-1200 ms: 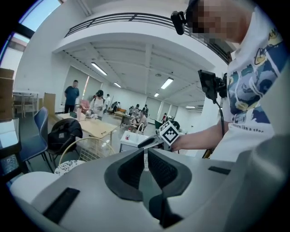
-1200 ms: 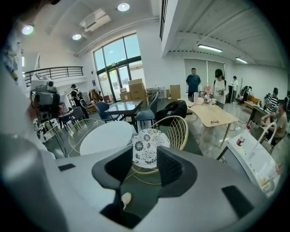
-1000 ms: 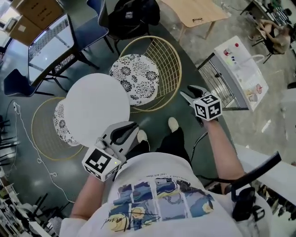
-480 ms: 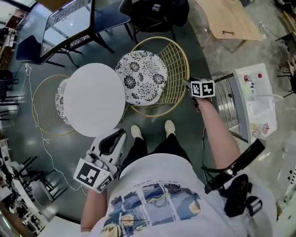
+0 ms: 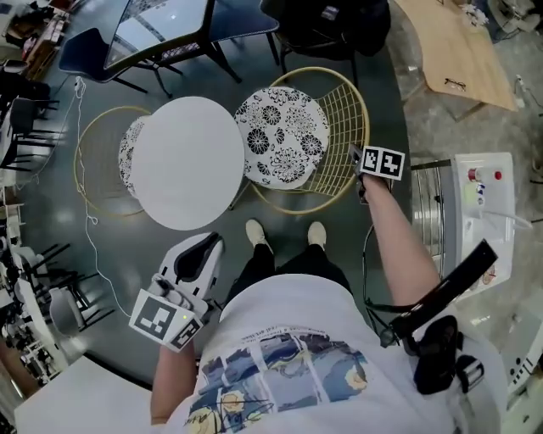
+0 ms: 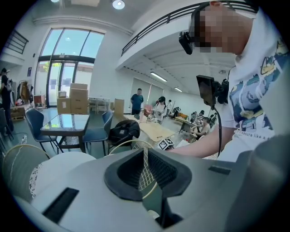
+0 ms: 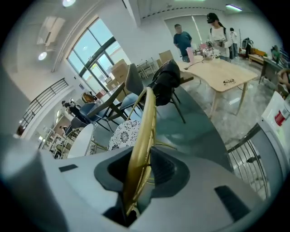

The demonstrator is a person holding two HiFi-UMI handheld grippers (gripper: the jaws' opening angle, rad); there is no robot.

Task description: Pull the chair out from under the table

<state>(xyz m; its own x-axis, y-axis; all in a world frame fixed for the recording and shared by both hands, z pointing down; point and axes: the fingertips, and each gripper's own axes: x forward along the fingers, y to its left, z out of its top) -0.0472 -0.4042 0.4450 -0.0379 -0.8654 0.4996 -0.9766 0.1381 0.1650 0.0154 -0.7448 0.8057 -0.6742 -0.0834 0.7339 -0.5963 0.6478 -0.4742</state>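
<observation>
A gold wire chair [image 5: 339, 93] with a black-and-white patterned cushion [image 5: 282, 136] stands beside the round white table [image 5: 188, 161], its seat partly under the tabletop. My right gripper [image 5: 355, 159] is at the chair's right rim. In the right gripper view its jaws [image 7: 140, 167] are closing on the gold rim [image 7: 147, 118], which runs up between the pads and fills the gap. My left gripper [image 5: 206, 244] hangs low by my left leg, away from the chair. In its own view the left gripper [image 6: 146, 176] has its pads together with nothing between them.
A second gold chair [image 5: 93, 161] sits under the table's left side. A glass-topped table [image 5: 161, 30] with blue chairs and a black bag [image 5: 327, 25] stand beyond. A wire rack and a white appliance [image 5: 479, 203] are at the right. My feet [image 5: 254, 233] are just in front of the chair.
My right gripper came down from open air onto the chair's right rim and its jaws narrowed around it. The left gripper sank closer to my side.
</observation>
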